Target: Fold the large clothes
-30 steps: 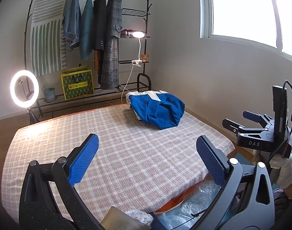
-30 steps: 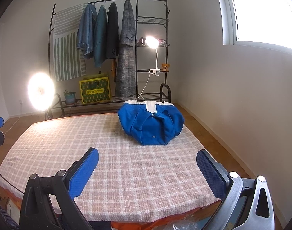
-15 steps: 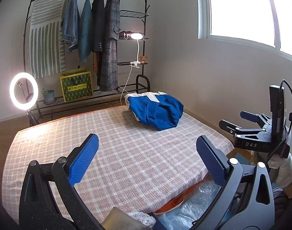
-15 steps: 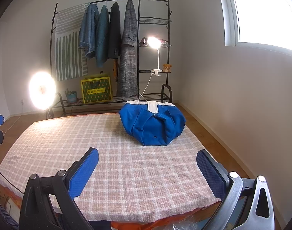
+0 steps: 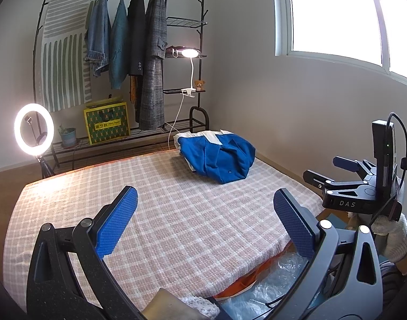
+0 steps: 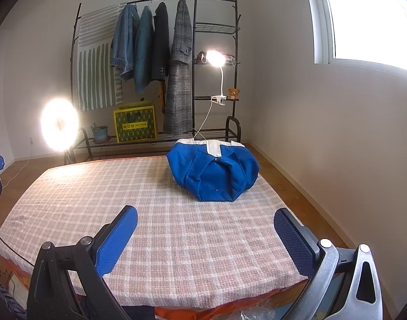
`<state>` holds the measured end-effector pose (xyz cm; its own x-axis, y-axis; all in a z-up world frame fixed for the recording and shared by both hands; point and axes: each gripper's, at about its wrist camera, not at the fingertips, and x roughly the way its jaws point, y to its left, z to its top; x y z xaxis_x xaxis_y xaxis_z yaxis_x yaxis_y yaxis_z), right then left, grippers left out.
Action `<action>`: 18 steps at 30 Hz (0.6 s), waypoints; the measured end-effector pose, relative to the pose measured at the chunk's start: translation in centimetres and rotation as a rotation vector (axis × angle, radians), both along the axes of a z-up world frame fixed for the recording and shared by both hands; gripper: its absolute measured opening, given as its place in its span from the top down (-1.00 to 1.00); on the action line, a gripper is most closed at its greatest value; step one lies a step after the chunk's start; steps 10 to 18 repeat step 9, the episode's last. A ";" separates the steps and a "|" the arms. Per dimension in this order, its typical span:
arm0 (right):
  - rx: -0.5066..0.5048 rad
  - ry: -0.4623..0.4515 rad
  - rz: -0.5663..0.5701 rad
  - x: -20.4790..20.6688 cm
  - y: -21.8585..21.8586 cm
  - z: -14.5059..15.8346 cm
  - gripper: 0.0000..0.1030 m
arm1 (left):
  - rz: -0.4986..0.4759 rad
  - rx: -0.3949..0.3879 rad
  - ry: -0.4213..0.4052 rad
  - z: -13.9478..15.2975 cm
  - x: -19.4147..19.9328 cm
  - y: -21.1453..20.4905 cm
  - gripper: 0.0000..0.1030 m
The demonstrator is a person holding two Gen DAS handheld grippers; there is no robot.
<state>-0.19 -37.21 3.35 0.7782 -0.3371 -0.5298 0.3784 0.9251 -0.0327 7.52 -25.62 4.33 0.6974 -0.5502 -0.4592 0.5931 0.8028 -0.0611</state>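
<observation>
A blue garment with a white collar (image 5: 219, 157) lies folded in a bundle at the far right of the checked bed cover (image 5: 163, 213); it also shows in the right wrist view (image 6: 214, 170). My left gripper (image 5: 203, 221) is open and empty above the near edge of the bed. My right gripper (image 6: 203, 237) is open and empty above the near edge too, well short of the garment. The right gripper's body (image 5: 358, 186) shows at the right of the left wrist view, held by a gloved hand.
A black clothes rack (image 6: 160, 61) with hanging jackets stands behind the bed. A ring light (image 5: 34, 129), a clip lamp (image 6: 215, 58), a yellow box (image 6: 135, 125) and a potted plant are by it. Clear plastic bags (image 5: 272, 282) lie below the bed's near edge.
Both views have shifted only slightly; the garment and both open grippers stay as they were.
</observation>
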 end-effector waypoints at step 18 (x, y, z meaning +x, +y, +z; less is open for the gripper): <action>-0.004 0.006 0.009 0.1 0.0 -0.2 -0.99 | 0.012 -0.010 -0.033 0.8 -0.1 0.0 -1.00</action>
